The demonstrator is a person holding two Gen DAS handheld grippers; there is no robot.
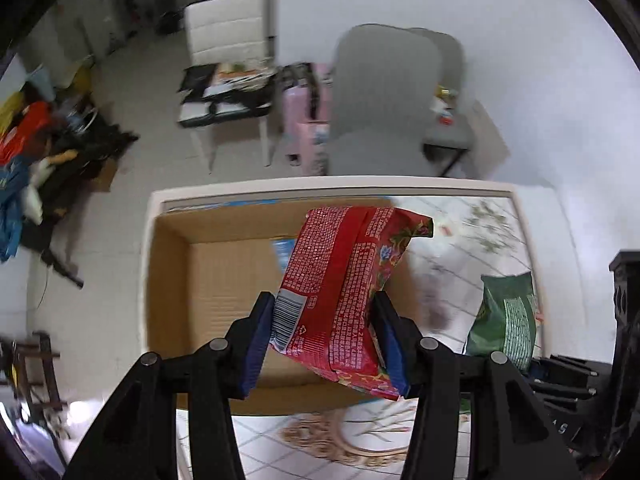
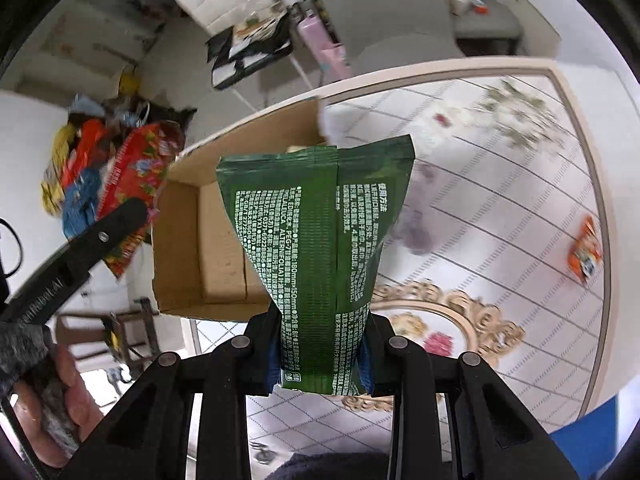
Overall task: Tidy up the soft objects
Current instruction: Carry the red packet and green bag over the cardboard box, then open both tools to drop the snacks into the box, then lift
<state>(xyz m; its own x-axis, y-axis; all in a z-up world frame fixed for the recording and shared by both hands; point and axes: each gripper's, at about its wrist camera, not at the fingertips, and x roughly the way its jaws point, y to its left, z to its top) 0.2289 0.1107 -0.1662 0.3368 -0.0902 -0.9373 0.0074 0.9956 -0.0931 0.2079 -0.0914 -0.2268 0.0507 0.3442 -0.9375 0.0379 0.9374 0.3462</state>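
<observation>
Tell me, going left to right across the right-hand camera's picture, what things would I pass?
A hand → red packet → cardboard box → green packet in the right gripper → small orange packet lying on the table.

i count one red packet [image 1: 340, 292], one green packet [image 2: 320, 240], one orange packet [image 2: 586, 250], one cardboard box [image 1: 224, 276] and my two tools.
</observation>
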